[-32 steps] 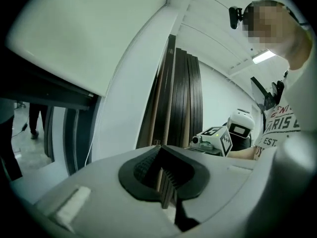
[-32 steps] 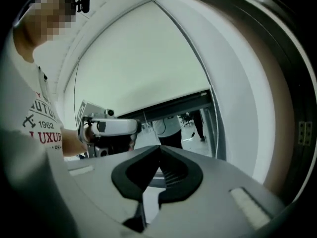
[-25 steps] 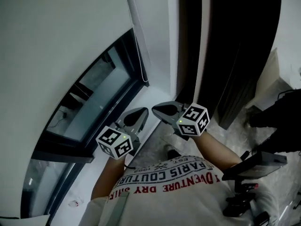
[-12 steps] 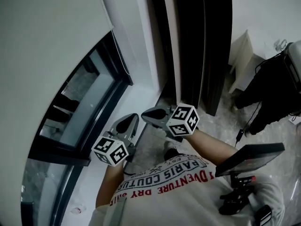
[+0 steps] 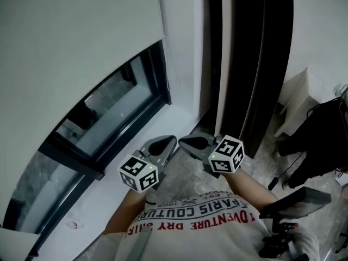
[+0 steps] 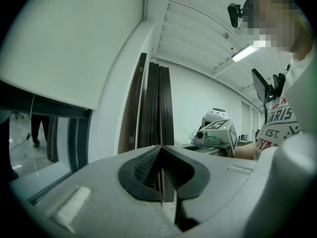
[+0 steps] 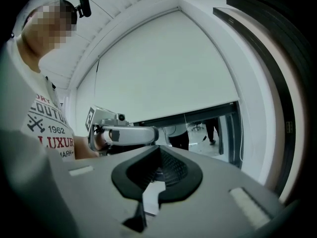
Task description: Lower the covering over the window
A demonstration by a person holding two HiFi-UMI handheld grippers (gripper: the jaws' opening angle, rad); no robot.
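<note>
At lower centre, the left tongs point(image 5: 162, 144) and right tongs point(image 5: 191, 143) are pressed closed, empty, below the upper-left blind point(image 5: 76, 42).

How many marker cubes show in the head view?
2. One marker cube sits on the left gripper, by the window; the other on the right gripper, nearer the dark panels.

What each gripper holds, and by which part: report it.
Nothing is held. The left gripper and right gripper both have jaws shut, empty.
</note>
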